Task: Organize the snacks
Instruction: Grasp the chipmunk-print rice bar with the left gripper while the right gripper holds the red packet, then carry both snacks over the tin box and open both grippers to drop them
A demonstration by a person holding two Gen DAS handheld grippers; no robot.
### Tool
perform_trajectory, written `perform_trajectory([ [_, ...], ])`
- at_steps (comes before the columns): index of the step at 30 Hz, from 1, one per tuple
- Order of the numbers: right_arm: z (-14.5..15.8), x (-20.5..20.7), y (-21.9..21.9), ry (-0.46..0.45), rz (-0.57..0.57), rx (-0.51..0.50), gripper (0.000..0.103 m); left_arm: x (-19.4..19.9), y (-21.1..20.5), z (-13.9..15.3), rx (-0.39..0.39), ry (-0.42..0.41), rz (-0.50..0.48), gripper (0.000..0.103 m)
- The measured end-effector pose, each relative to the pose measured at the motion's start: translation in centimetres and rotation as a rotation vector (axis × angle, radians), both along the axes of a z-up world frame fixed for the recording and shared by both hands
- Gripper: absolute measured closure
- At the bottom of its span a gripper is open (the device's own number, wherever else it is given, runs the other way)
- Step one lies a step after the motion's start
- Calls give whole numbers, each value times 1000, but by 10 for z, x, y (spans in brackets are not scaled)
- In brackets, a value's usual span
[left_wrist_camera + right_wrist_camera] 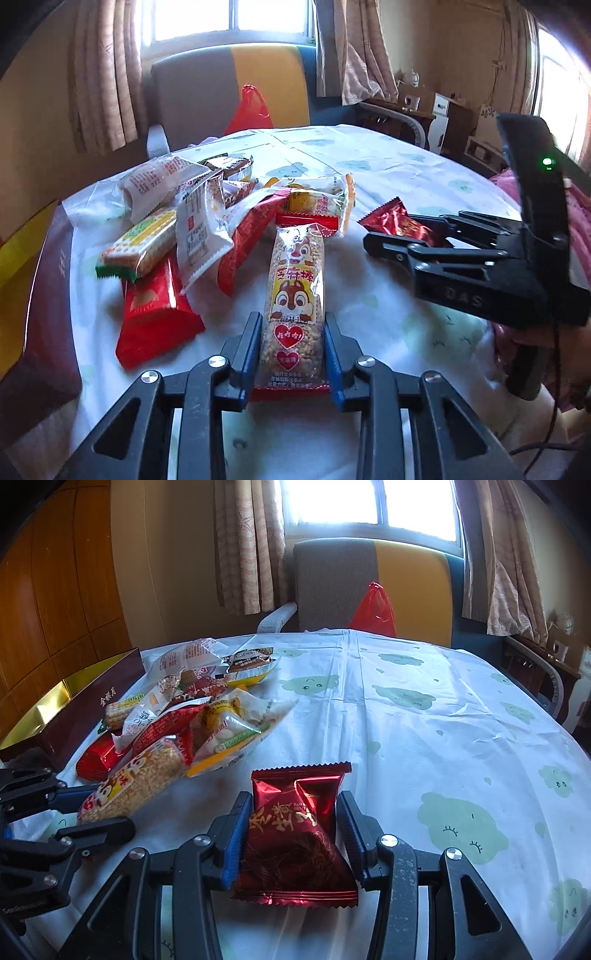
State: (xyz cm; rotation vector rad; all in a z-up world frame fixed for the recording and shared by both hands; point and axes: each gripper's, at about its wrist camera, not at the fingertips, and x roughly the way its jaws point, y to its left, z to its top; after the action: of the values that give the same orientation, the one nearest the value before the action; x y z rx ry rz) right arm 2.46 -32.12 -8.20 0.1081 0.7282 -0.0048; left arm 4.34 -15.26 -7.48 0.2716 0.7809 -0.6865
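My left gripper [291, 319] is shut on the near end of a long clear-wrapped sesame bar with a cartoon squirrel [295, 280], which lies on the tablecloth pointing away from me. The right wrist view shows that same bar [140, 775] and the left gripper [88, 808] at the lower left. To the right, my right gripper [391, 230] is shut on a dark red foil packet [397, 221]. Its own view shows the packet [295, 812] pressed between both blue pads of the right gripper [294, 799], resting on the cloth. A pile of mixed snack packets [207, 221] lies behind the bar.
A white tablecloth with green clouds [406, 720] covers the round table. A brown and gold box [81, 705] stands at the table's left edge beside the snack pile [207, 709]. Behind the table is a grey and yellow chair [332, 583] with a red plastic bag [375, 605].
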Motion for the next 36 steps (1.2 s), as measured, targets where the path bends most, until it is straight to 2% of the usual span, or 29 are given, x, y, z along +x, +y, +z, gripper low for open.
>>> perform_trajectory([
  [7,1,0,3,5,-16,-27,56,-10,19,2,-49,27,18,72],
  [10,1,-1,5,9,-40,-40,57,-15,32,8,-71,14,30,72],
  [15,5,-4,6,12,-107,18,57,-20,53,25,-111,-29,60,72],
  [20,16,-9,26,-13,-98,23,57,-17,83,43,-172,-51,134,72],
  [24,20,-12,40,-17,-96,79,57,-10,106,51,-217,-58,197,72],
  [36,28,-30,86,-31,-10,72,57,24,173,61,-256,-68,406,72],
])
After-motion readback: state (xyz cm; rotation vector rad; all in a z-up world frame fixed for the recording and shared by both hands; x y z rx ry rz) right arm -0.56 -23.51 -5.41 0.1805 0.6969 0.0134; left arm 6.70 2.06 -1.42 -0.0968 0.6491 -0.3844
